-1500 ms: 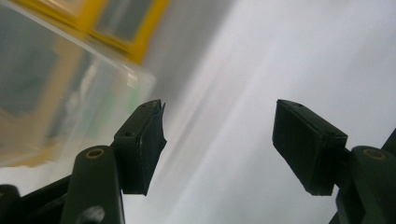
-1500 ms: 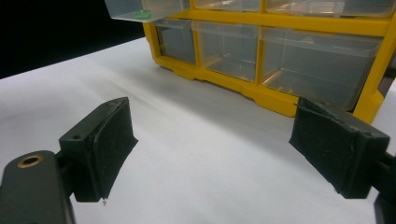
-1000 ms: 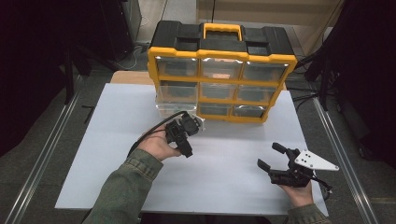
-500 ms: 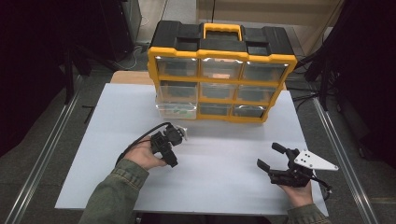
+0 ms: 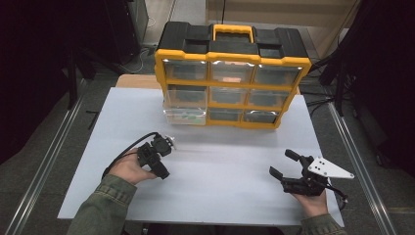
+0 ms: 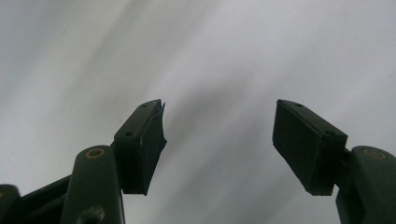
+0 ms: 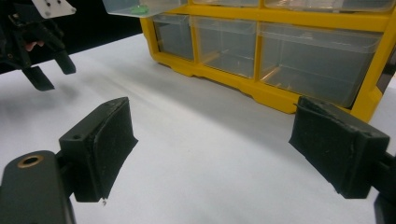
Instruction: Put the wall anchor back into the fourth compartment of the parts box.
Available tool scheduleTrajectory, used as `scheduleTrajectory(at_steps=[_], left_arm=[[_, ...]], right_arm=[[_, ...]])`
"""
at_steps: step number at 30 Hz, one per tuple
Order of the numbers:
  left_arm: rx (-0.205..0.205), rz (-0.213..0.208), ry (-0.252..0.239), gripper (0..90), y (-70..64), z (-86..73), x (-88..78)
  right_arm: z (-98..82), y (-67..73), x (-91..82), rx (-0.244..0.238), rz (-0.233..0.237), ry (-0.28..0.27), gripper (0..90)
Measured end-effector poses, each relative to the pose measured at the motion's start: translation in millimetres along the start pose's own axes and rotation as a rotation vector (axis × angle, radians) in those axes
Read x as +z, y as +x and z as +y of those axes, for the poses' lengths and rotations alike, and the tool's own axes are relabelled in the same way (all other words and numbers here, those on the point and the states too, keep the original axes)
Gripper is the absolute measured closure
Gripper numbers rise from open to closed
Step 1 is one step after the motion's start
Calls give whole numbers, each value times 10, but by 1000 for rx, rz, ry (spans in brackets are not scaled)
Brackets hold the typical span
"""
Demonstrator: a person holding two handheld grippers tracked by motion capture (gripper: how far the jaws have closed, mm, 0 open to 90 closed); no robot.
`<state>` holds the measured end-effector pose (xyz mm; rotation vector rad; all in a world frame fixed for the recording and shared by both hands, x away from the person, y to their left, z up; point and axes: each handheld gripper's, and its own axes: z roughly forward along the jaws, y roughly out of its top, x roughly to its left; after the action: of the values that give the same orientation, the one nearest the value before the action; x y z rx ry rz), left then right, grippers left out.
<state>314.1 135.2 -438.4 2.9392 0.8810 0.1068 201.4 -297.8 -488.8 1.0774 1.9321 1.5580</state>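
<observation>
— That bottom-left drawer (image 5: 185,116) of the yellow organiser (image 5: 230,78) sits pulled out a little past its neighbours, and there's something green (image 7: 138,8) lying in it. Which hand is working it?

— Neither, right now. The left gripper (image 5: 157,155) is well apart from the drawer, low over the white table top (image 5: 220,161) and pointing down at it, jaws spread wide with nothing between them. From its own camera all I can make out between the pads is bare white surface.

— And the other one?

— The right gripper (image 5: 283,165) rests near the front right corner, jaws just as wide, also empty, aimed roughly toward the organiser's bottom row.

— So what step would you call this?

— I'd say a pause between moves: the drawer is open and nobody has hold of anything. Next, I'd guess, one gripper has to go back up to that drawer, either to reach in for the green piece or to push the front flush. Either way it needs a level approach, since the drawer's lip overhangs the table.

— The surroundings?

— Plain white board on a table, metal rails (image 5: 46,166) down both sides, dark room, cables (image 5: 323,100) on the floor behind.
</observation>
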Motion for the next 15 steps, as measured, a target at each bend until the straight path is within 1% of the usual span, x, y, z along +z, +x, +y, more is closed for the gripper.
scheduleTrajectory(at_steps=[3, 4, 6, 8, 10, 13, 15], left_arm=[[-5, 6, -4, 343, 26, -82, -27], [-14, 6, -11, 342, 25, -108, -30], [-15, 11, -5, 342, 28, -149, -40], [-21, 11, -12, 342, 30, -193, -60], [-26, 8, -25, 342, 45, -228, -76], [-46, 4, -48, 342, 88, -296, -87], [-55, 15, -64, 342, 119, -351, -84]], right_arm=[[0, -2, -1, 0, -3, 1, 139], [0, -2, -2, 2, -3, 0, 139], [0, -1, -2, 2, -4, 0, 139], [-1, -2, -1, -1, -5, 2, 139], [-1, -1, 0, 0, -5, 3, 139], [-3, 1, 1, -1, -6, 4, 139], [-5, 5, -1, 0, -7, 5, 139]])
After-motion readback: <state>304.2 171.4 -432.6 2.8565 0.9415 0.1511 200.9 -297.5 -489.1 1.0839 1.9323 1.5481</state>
